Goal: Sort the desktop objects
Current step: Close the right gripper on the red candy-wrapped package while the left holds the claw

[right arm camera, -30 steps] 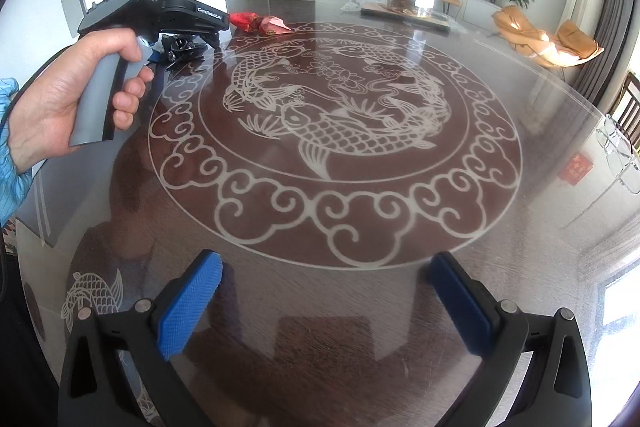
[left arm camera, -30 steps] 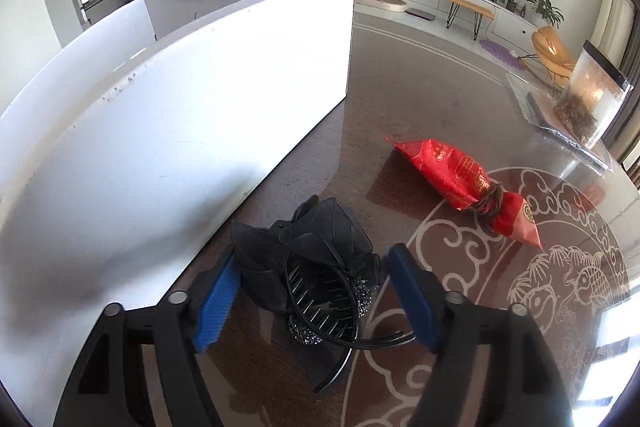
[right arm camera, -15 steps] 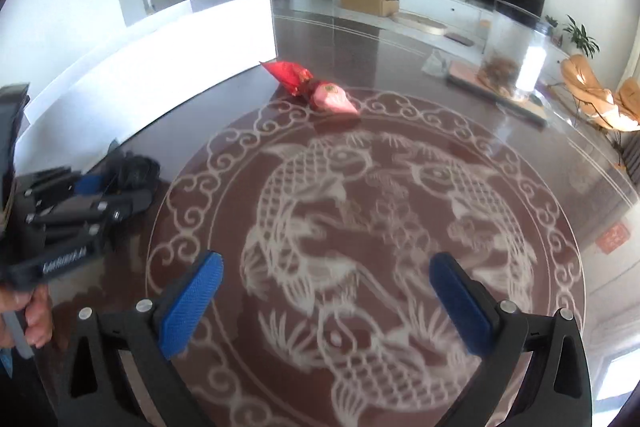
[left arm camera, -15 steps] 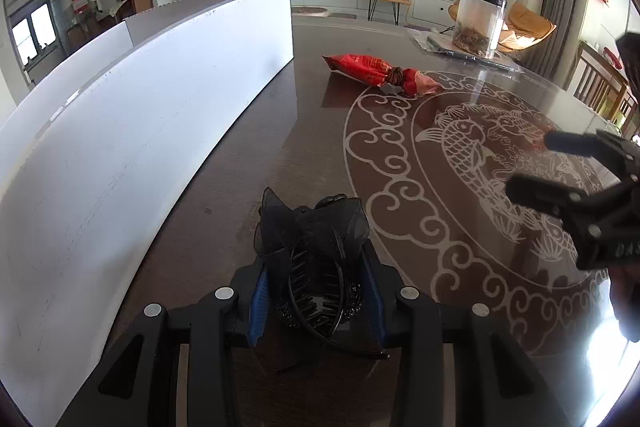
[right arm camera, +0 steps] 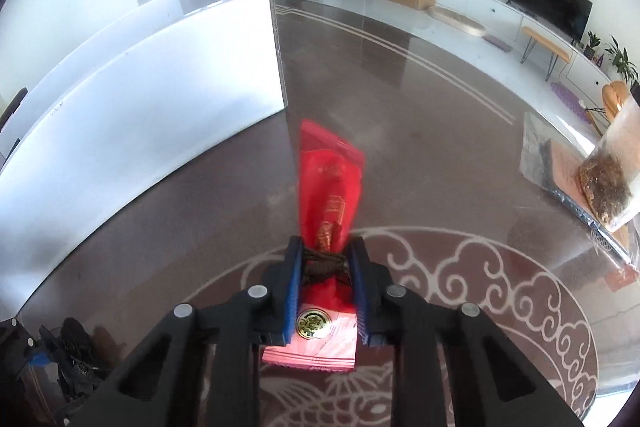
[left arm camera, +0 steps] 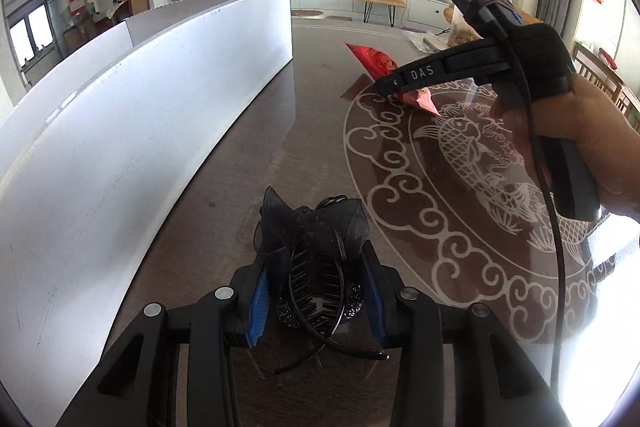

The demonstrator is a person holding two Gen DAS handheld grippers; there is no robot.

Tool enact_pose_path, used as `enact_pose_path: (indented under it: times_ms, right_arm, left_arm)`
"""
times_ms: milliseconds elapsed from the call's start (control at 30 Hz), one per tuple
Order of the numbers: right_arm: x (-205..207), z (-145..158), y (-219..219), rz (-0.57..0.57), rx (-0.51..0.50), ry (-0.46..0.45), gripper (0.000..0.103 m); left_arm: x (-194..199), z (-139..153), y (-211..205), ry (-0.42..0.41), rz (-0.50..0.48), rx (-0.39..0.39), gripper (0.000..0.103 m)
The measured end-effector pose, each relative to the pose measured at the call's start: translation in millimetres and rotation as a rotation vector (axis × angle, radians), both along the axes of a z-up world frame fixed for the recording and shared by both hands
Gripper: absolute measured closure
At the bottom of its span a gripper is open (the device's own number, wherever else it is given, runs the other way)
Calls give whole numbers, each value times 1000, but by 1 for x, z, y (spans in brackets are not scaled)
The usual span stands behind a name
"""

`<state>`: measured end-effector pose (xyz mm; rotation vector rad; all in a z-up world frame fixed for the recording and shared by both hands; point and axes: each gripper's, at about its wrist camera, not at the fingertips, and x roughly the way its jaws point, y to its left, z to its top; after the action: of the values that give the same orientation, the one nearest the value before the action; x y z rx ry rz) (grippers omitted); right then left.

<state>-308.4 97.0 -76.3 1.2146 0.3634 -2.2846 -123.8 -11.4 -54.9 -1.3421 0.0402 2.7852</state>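
Left view: the left gripper [left arm camera: 314,291] is clenched on the black hair clip [left arm camera: 316,259] at 6 o'clock, white box [left arm camera: 132,115] at 9.

Right view: the right gripper [right arm camera: 325,291] pinches the red packet [right arm camera: 330,195] at its tied waist, low centre, on the table [right arm camera: 420,131].

Both look grasped; next, I'd say, lift and carry toward the box.

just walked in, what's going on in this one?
A person is sorting things off a glass-topped table, one handheld tool in each hand. The left tongs are shut on a black hair clip with a gauze bow. The right tongs are shut on a red packet, gripping it at the dark cord tied round it. A long white box stands along the table's left side. Neither item has gone anywhere yet.
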Motion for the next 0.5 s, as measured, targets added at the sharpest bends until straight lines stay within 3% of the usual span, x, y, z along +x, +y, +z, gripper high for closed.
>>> enact_pose_path:
  times_ms: [167,333,500]
  right_arm:
    - [72,0,48,-71,0,6,80]
    - [184,2,105,-174,-24,7,79]
    - [277,2,132,-311,-90,14,79]
  left_arm:
    - [5,1,0,-1,-13,4,63]
    - [19,1,9,-22,-54,10,63]
    - [47,4,18,-46,-103,40,63]
